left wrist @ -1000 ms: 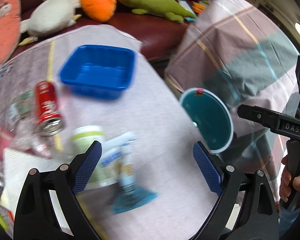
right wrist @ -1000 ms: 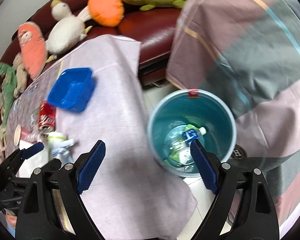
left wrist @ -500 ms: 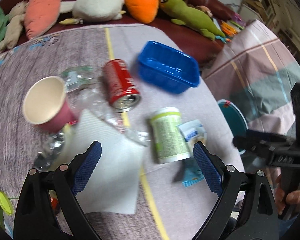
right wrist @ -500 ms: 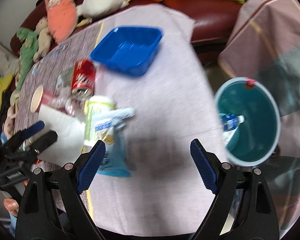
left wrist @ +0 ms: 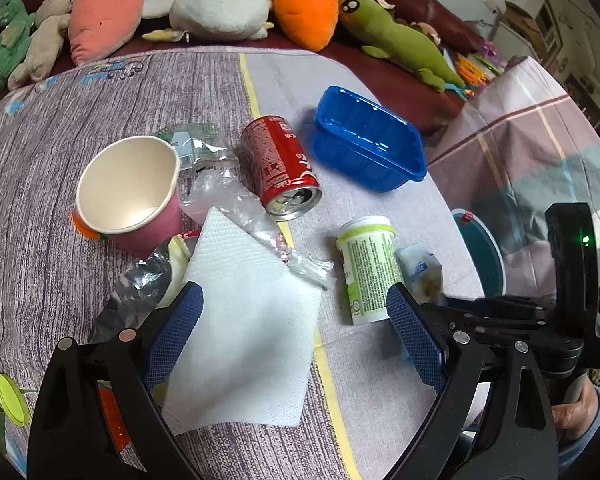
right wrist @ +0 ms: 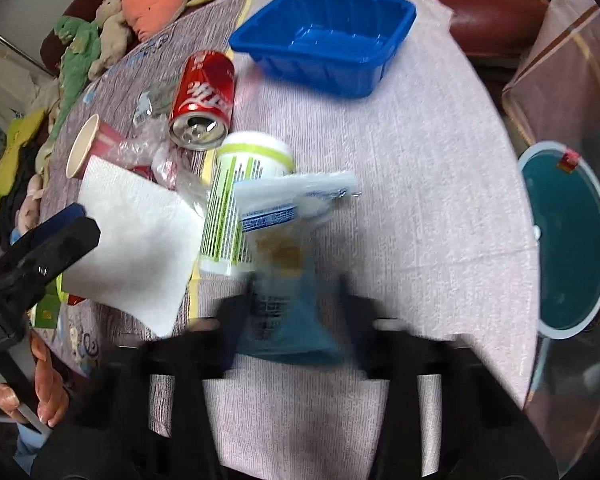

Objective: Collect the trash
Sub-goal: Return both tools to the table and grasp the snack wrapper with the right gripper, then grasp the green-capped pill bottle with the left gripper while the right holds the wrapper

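The left gripper (left wrist: 292, 340) hangs with jaws spread wide over the white paper napkin (left wrist: 248, 340) on the table. At its 1 o'clock lies the green-and-white cylindrical tub (left wrist: 370, 270), long axis running 12 to 6, lid end at 12. The right gripper (right wrist: 296, 320) is motion-blurred around the blue plastic wrapper (right wrist: 284, 280); its grip is unreadable.

Black left gripper (left wrist: 292, 332) frame, blue-padded fingers (left wrist: 174, 334), silver screws, bare-skinned hand (right wrist: 40, 392).
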`<state>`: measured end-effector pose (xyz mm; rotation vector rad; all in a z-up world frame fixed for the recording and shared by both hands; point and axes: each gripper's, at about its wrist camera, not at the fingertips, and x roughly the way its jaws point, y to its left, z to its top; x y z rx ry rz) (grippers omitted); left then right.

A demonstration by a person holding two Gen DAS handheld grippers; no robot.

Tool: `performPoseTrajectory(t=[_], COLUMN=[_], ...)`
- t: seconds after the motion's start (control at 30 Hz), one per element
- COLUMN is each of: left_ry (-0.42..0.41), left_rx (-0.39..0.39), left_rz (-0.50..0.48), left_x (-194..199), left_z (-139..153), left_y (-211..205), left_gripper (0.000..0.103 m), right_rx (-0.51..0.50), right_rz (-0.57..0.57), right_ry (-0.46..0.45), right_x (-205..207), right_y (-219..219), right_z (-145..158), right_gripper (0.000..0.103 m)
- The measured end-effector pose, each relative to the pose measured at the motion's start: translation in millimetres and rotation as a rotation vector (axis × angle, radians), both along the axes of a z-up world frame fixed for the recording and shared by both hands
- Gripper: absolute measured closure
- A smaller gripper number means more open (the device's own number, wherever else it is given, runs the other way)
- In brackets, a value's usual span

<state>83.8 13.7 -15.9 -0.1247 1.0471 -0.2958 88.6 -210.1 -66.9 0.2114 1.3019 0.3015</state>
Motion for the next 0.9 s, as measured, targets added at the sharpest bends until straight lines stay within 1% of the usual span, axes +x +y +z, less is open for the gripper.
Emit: performPoseTrajectory(t=[0.07, 0.17, 0.3, 0.37, 0.43, 0.53, 0.57, 0.63, 0.7, 0.73, 0.9], left_ry=[0.000, -0.001, 0.011, 0.030, 0.067, 0.106, 0.118, 0.139, 0.159, 0.160, 0.173], left_rx=[0.004, 0.007, 0.020, 0.035, 0.039, 0.048, 0.049, 0.046, 0.042, 0.047, 0.073], left_rz=[-0.009, -0.030, -0.088, -0.104, -0.116, -0.099, -0.093, -0.090, -0.087, -0.085, -0.092], left_x=[0.6, 1.4, 2.8, 5.7, 10.7, 21.2, 24.6, 30.2, 34.3, 35.6, 38.8], left_z=[0.7, 1.4, -2.3, -9.3, -20.4, -37.3, -41.8, -49.9, -56.0, -57.8, -65.4], left_y=[-5.3, -17.3, -45.8, -59.9, -72.7, -82.4, -84.1, -88.5, -91.5, -93.2, -103.7], left_gripper=[0.010, 0.010, 0.010, 0.010, 0.010, 0.010, 0.012, 0.033, 0.040, 0.042, 0.042], right_rx=[0.010, -0.015, -0.029, -0.026, -0.017, -0.006, 0.001, 0.010, 0.015, 0.018, 0.039], right_rz=[-0.004, -0.027, -0.074, -0.096, -0.119, -0.146, -0.157, -0.169, -0.178, -0.182, -0.202], right_ry=[-0.004, -0.027, -0.040, -0.043, -0.048, -0.059, -0.063, -0.067, -0.071, -0.071, -0.071], right_x=[-2.1, -5.8, -5.8, -5.7, -7.2, -9.5, -10.3, -10.9, -10.5, -10.5, -11.3], right_y=[-4.0, -16.1, -37.7, -49.8, -61.2, -78.6, -85.0, -94.3, -100.1, -103.7, -117.7], right_z=[-0.7, 3.1, 6.5, 6.5, 8.3, 11.5, 12.8, 14.4, 14.7, 14.2, 10.6], right_gripper=[0.086, 0.086, 0.086, 0.086, 0.086, 0.086, 0.086, 0.086, 0.086, 0.086, 0.086])
